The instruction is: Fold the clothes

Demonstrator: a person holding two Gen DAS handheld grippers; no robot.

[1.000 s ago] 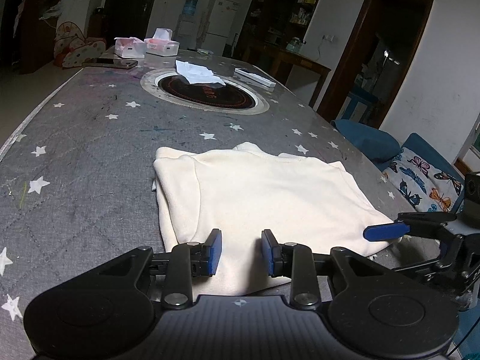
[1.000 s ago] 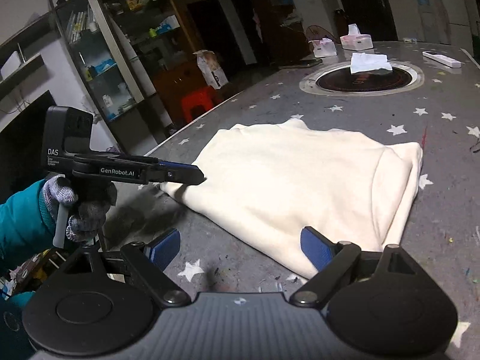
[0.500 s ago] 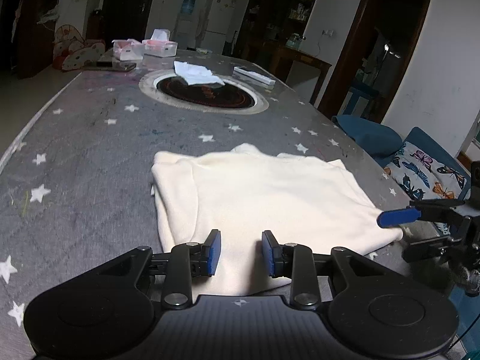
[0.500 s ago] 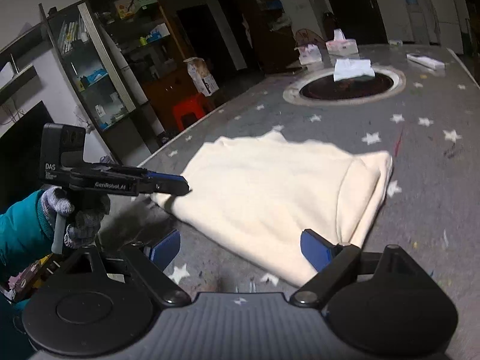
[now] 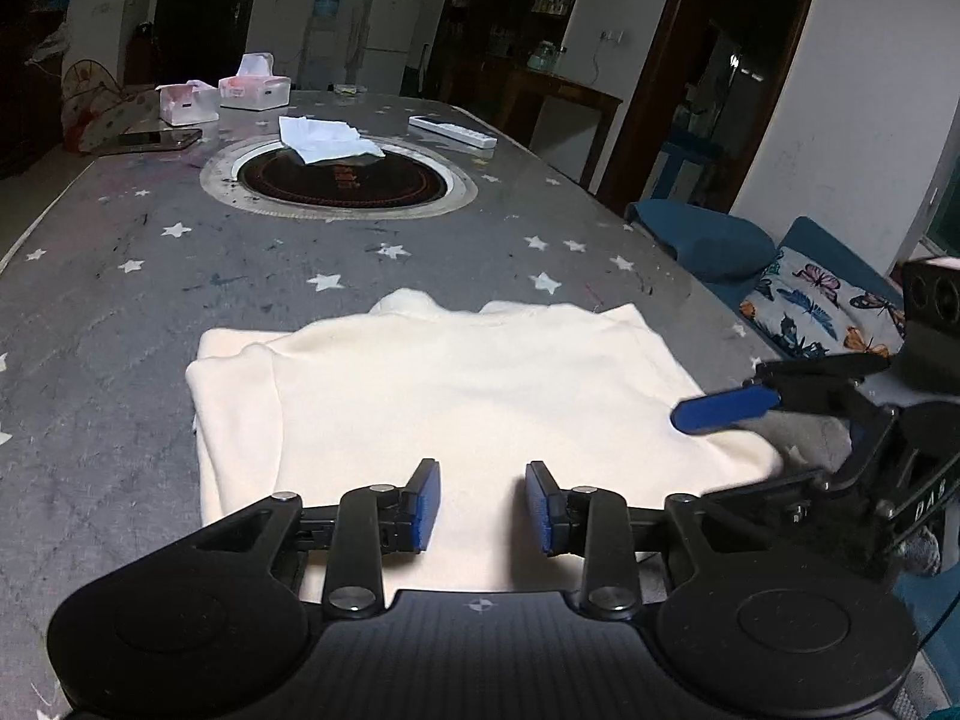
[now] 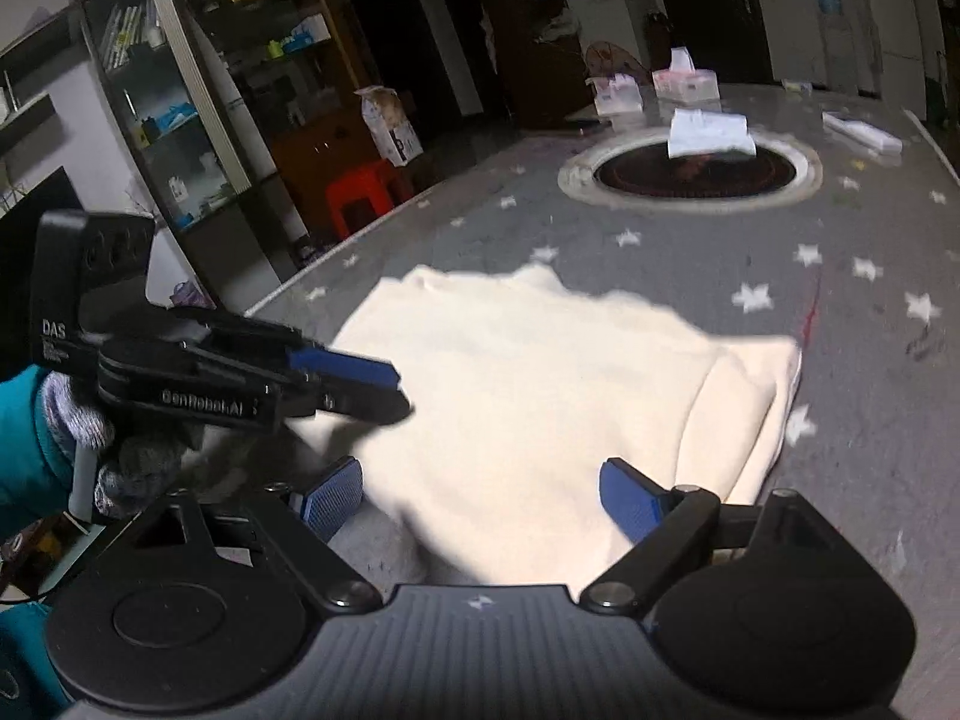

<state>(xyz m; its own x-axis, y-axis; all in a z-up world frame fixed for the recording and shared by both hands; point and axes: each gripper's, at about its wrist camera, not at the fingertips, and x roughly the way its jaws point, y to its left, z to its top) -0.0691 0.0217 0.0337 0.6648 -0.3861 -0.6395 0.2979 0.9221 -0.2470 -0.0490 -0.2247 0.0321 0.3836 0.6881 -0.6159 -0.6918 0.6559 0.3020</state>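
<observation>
Since the earlier frames both grippers have been brought in closer over the garment's near hem, and the right-wrist view is now blurred by motion. A cream folded garment [image 5: 456,396] is laid flat on the grey star-printed tablecloth [image 5: 108,312], on the near part of the table, well short of the round inset cooker [image 5: 339,180]. Its long axis is seen to run across the left-wrist view, roughly parallel to the near table edge, with the collar [image 5: 414,303] pointed away toward the cooker and a folded sleeve lying along the side that shows at left in that view. The left gripper [image 5: 483,507] is held over the near hem with a narrow gap left between its blue pads; no cloth can be seen pinched between them. The right gripper [image 6: 480,495] is spread wide, its fingers straddling the near edge of the garment, one pad over the cloth and the other over the tablecloth. Farther back, a crumpled white tissue [image 5: 324,138] is set on the cooker's rim, with two tissue boxes [image 5: 255,84] and a phone [image 5: 150,140] beyond.
</observation>
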